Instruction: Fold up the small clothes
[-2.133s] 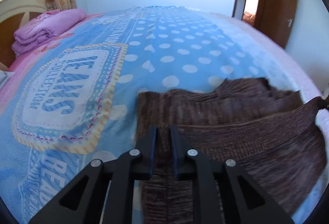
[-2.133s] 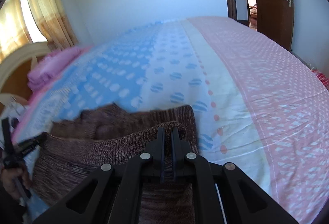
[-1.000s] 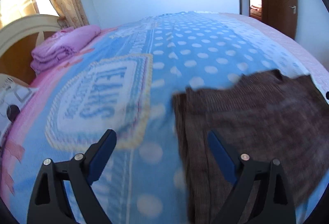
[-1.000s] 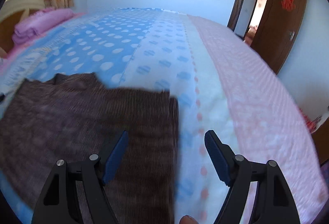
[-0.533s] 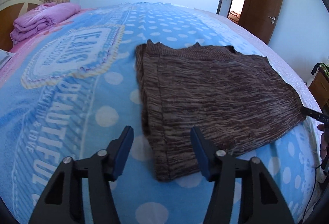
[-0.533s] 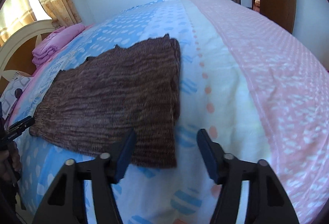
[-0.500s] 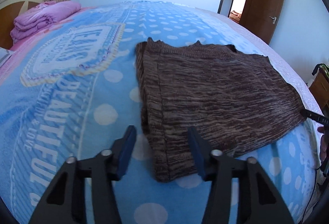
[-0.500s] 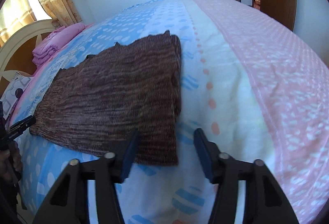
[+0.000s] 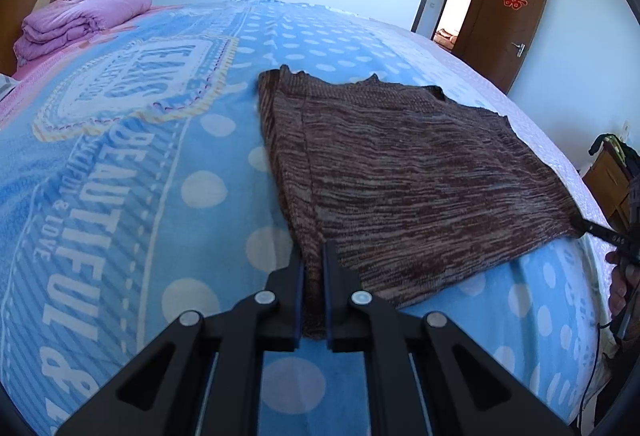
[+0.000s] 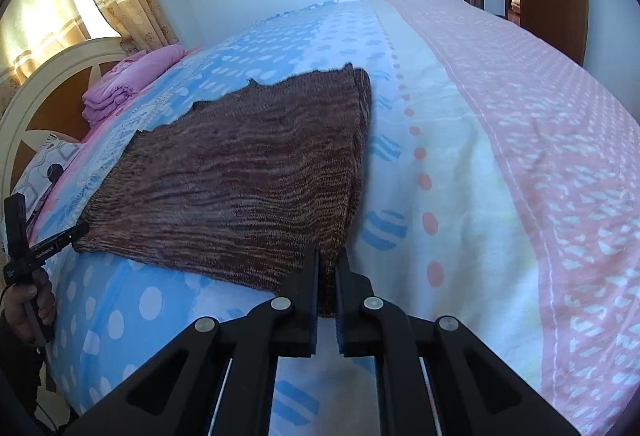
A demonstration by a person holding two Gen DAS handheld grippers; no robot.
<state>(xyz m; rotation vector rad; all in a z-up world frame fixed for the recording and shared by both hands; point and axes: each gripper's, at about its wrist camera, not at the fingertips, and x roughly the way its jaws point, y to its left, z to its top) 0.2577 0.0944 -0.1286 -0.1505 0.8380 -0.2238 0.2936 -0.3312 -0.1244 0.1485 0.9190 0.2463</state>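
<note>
A brown knitted garment (image 9: 404, 171) lies flat on the bed, folded once. My left gripper (image 9: 314, 256) is shut on the garment's near left corner, with the knit pinched between its blue pads. In the right wrist view the same garment (image 10: 248, 171) spreads to the left, and my right gripper (image 10: 328, 256) is shut on its near right corner. The tip of the right gripper (image 9: 580, 224) shows at that corner in the left wrist view, and the left gripper's tip (image 10: 80, 230) shows in the right wrist view.
The bed carries a blue dotted blanket (image 9: 120, 175) and a pink and white sheet (image 10: 540, 155). A folded pink quilt (image 9: 80, 19) lies by the headboard (image 10: 40, 91). A brown door (image 9: 512, 23) stands open at the far right. A hand (image 10: 28, 304) holds the left gripper's handle.
Both grippers came down toward the garment's near edge and went from wide open to shut, each pinching one near corner of the knit.
</note>
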